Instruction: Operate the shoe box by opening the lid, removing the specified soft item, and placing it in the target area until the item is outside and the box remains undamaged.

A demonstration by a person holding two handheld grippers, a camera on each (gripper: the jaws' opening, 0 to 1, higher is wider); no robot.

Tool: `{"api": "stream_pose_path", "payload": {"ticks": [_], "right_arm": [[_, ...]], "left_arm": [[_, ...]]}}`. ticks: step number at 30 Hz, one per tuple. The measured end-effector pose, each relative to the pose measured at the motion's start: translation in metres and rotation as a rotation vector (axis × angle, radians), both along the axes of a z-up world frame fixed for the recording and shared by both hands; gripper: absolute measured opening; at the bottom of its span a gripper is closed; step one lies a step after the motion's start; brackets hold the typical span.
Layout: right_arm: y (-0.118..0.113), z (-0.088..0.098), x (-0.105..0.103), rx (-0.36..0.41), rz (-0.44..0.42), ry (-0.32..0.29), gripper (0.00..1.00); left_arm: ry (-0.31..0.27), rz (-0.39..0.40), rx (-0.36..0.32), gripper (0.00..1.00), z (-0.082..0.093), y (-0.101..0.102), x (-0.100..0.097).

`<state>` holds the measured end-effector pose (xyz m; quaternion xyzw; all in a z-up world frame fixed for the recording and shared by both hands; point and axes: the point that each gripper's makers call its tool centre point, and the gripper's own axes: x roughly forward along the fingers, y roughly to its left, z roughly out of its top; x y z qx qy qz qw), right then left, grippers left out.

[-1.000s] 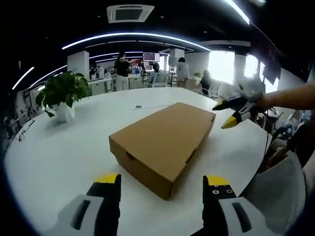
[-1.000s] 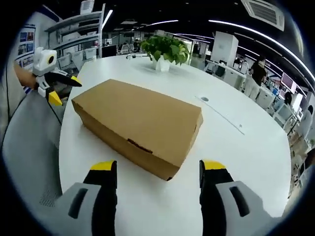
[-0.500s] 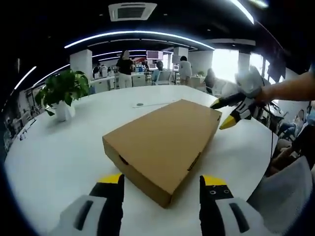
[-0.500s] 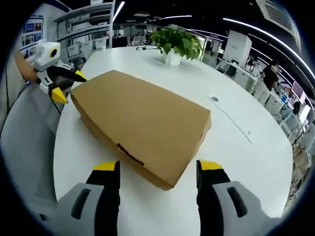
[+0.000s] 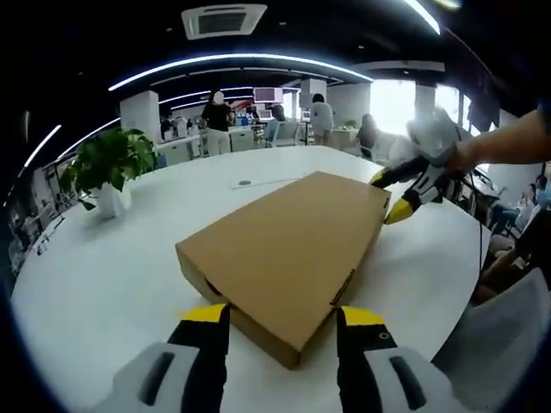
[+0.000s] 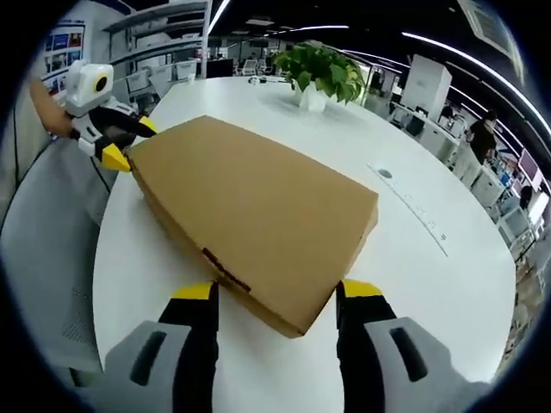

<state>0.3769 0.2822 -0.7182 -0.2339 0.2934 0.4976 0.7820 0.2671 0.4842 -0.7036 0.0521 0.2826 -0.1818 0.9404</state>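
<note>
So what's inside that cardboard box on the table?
It can't be seen: the cardboard box is closed, its lid flat and shut, hiding any contents. Both open grippers, left gripper and right gripper, sit at opposite ends.

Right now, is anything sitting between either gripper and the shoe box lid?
Nothing visible. The left gripper and right gripper each stand open at opposite ends of the closed shoe box, with bare white table around it. The potted plant stands well aside.

A wide, round white counter (image 5: 112, 267) is carrying a closed, flat brown cardboard shoe box (image 5: 288, 245) at its centre, while a leafy green plant in a white pot (image 5: 103, 168) is standing toward ten o'clock, well apart from it.
</note>
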Motion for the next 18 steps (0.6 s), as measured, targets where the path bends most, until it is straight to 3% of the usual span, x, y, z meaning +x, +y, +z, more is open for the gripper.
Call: {"api": "stream_pose_path", "payload": {"ticks": [6, 13, 18], "right_arm": [[0.001, 0.001, -0.001, 0.004, -0.008, 0.007, 0.51], [0.007, 0.0, -0.008, 0.001, -0.024, 0.006, 0.5], [0.011, -0.002, -0.012, -0.026, -0.035, -0.018, 0.49]], "left_arm": [[0.026, -0.007, 0.02, 0.5, -0.001, 0.001, 0.001], [0.014, -0.004, 0.082, 0.52, -0.004, 0.009, 0.002], [0.014, -0.009, 0.084, 0.53, -0.004, 0.016, 0.003]]}}
